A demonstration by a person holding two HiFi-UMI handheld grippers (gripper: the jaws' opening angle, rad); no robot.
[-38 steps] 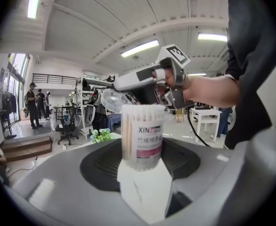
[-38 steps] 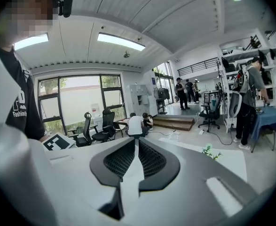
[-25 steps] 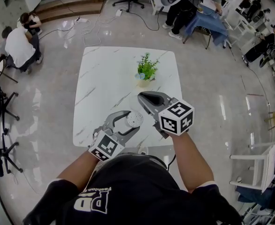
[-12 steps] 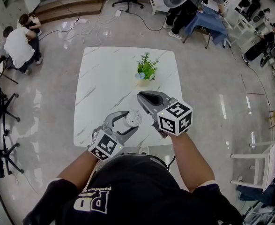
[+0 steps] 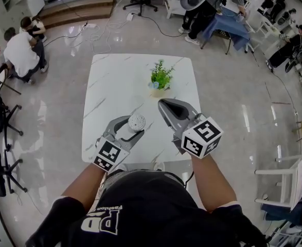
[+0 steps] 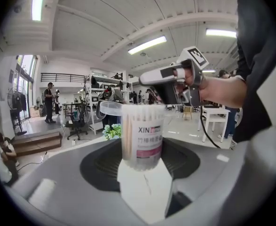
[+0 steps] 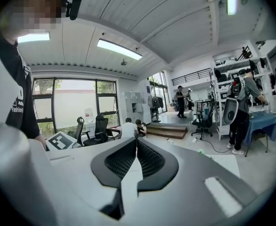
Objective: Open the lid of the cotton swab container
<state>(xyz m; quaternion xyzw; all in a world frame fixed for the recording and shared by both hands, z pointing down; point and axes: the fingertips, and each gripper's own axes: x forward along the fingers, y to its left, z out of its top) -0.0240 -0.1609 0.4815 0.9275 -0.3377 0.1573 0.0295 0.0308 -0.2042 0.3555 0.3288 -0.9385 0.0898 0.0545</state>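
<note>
The cotton swab container (image 6: 142,135) is a clear tube with a pink and white label, packed with swabs. It stands upright between the jaws of my left gripper (image 6: 140,161), which is shut on its lower part. Its clear lid (image 6: 110,108) sticks out from the left of the rim, and the swab tips show from above (image 5: 136,121). My right gripper (image 5: 164,105) hovers to the right of the container, apart from it. Its jaws (image 7: 137,149) are closing until they meet, with nothing between them.
Both grippers hang over the near edge of a white marble table (image 5: 114,81). A small potted plant (image 5: 161,78) stands at its middle, beyond the grippers. People, office chairs and shelves surround the table on the shiny floor.
My left gripper has carried the container a little to the left and farther over the table. My right gripper has drifted slightly right and nearer to me.
</note>
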